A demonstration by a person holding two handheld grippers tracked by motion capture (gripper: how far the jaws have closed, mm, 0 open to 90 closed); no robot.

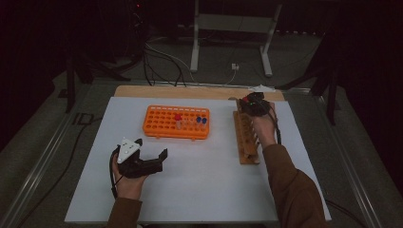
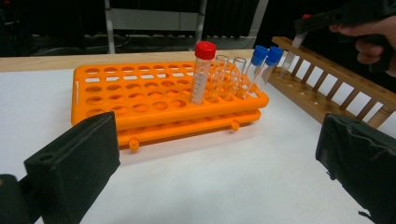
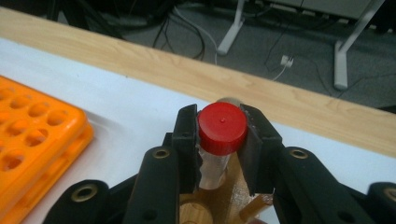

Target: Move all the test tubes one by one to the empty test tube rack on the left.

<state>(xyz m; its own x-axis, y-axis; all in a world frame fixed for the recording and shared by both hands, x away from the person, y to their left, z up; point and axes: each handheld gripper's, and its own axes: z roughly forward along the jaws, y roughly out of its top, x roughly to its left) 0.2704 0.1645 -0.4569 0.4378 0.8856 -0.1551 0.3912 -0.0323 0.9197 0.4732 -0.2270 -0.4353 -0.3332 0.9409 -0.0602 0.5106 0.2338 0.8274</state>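
My right gripper [image 3: 220, 140] is shut on a red-capped tube [image 3: 222, 126] that stands at the far end of a wooden tube rack [image 1: 246, 142]; the pads press on the cap from both sides. From the left gripper view the same tube [image 2: 293, 49] tilts above the wooden rack [image 2: 327, 84]. An orange tube rack [image 1: 166, 121] holds a red-capped tube [image 2: 202, 70], two blue-capped tubes [image 2: 261, 63] and some clear uncapped tubes [image 2: 229, 77] at its right end. My left gripper [image 1: 152, 148] rests open near the table's front left, with nothing between its jaws.
A white mat [image 1: 199, 175] covers the table, with a bare wooden strip [image 1: 190, 91] along the far edge. Cables [image 1: 161, 66] and a metal stand's legs [image 1: 195, 52] lie on the floor beyond the table. A person's sleeve [image 1: 294, 190] crosses the front right.
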